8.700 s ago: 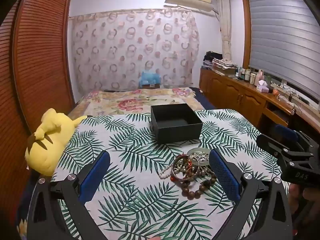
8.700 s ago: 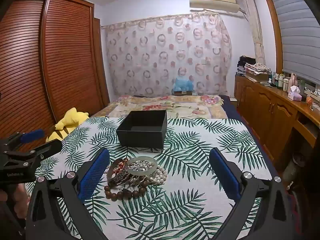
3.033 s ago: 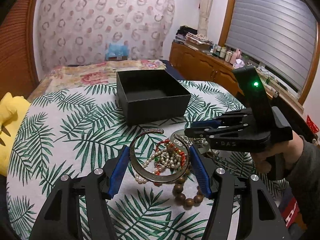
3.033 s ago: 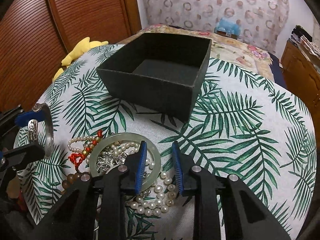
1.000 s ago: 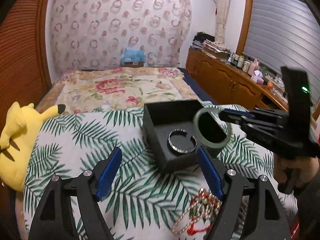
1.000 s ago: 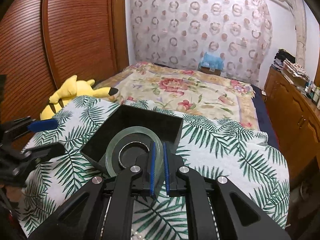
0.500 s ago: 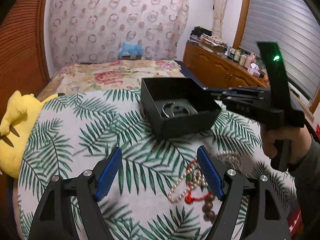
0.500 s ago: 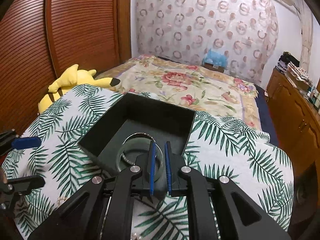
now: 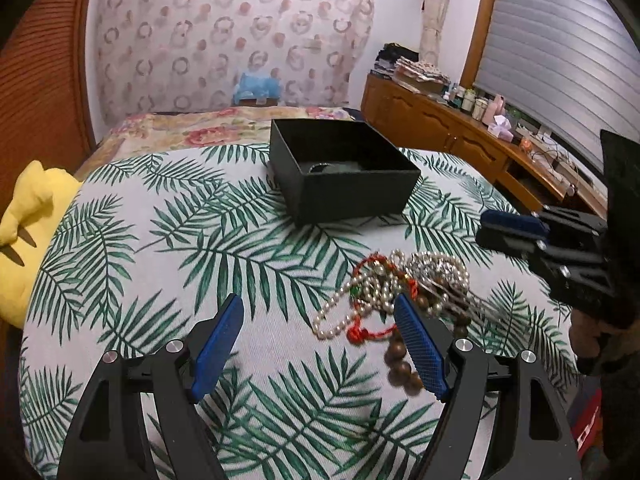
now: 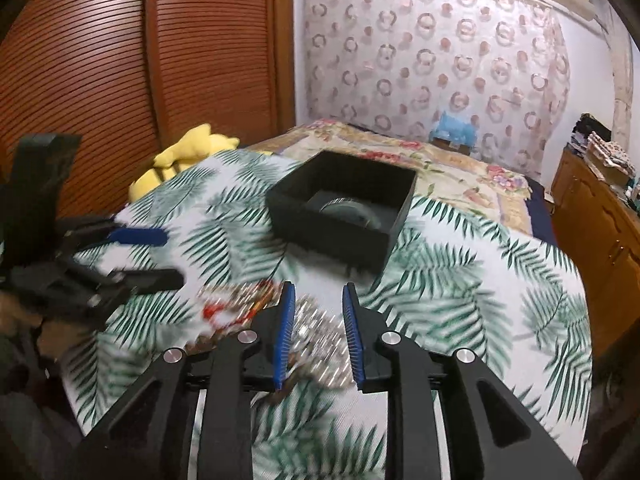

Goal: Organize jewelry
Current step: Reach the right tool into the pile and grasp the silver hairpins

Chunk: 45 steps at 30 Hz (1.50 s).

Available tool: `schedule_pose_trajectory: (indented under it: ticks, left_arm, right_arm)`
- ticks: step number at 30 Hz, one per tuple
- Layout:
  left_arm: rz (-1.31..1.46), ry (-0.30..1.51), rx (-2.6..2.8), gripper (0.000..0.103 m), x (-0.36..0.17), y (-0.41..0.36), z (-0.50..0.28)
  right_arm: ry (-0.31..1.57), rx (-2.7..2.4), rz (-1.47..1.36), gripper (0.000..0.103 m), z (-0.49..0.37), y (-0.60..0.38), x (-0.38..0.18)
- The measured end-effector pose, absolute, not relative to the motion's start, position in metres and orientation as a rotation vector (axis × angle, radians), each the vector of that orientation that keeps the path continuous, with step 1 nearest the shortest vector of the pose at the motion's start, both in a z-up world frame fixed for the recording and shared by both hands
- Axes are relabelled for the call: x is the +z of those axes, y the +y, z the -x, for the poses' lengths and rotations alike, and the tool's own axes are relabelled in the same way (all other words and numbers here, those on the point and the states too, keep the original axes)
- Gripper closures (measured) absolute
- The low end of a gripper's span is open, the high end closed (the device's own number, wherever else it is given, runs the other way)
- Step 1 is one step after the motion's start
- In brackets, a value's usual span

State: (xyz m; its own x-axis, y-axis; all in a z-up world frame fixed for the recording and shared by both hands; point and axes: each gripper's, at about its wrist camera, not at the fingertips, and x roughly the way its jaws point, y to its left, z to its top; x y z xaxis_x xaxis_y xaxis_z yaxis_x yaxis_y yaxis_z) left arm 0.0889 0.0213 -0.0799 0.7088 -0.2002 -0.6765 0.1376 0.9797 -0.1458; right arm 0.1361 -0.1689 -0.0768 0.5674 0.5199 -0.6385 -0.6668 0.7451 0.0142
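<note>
A black open box [image 9: 344,170] stands on the palm-leaf cloth; a pale green bangle [image 10: 346,206] and a silver bangle lie inside it. A heap of jewelry [image 9: 400,292] with pearl strands, a red cord and brown wooden beads [image 9: 404,368] lies in front of the box. My left gripper [image 9: 318,344] is open and empty, low over the cloth just left of the heap. My right gripper [image 10: 318,332] is open a little and empty, over the blurred heap [image 10: 256,308]; it also shows at the right of the left wrist view [image 9: 516,228].
A yellow plush toy [image 9: 20,232] lies at the table's left edge. A bed with a floral cover [image 9: 208,130] is behind the table. A wooden sideboard [image 9: 460,136] runs along the right wall, a slatted wardrobe [image 10: 140,72] along the left.
The right gripper has let go of the green bangle, which now lies in the box, and has pulled back toward the heap. The left gripper has moved lower, nearer the heap.
</note>
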Motion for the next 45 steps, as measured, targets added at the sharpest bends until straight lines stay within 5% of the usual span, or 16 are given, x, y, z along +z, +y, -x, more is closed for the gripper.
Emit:
schedule_pose_trajectory:
  ticks: [5, 22, 33, 38, 45]
  left_arm:
    - [0.077, 0.765, -0.197, 0.028, -0.083, 0.016, -0.084]
    - [0.067, 0.761, -0.205, 0.027, -0.082, 0.014, -0.074]
    - [0.069, 0.758, -0.206, 0.026, -0.082, 0.012, -0.071]
    - [0.069, 0.773, -0.199, 0.026, -0.087, 0.012, -0.074]
    - [0.081, 0.781, -0.212, 0.028, -0.092, 0.018, -0.081]
  right_arm:
    - [0.665, 0.742, 0.242, 0.057, -0.114, -0.164, -0.08]
    - [0.685, 0.688, 0.476, 0.057, -0.11, -0.133, -0.108]
    - [0.674, 0.69, 0.32, 0.076, -0.149, -0.151, -0.083]
    - [0.693, 0.727, 0.267, 0.1, -0.162, -0.154, -0.08]
    - [0.67, 0.722, 0.261, 0.101, -0.158, -0.156, -0.076]
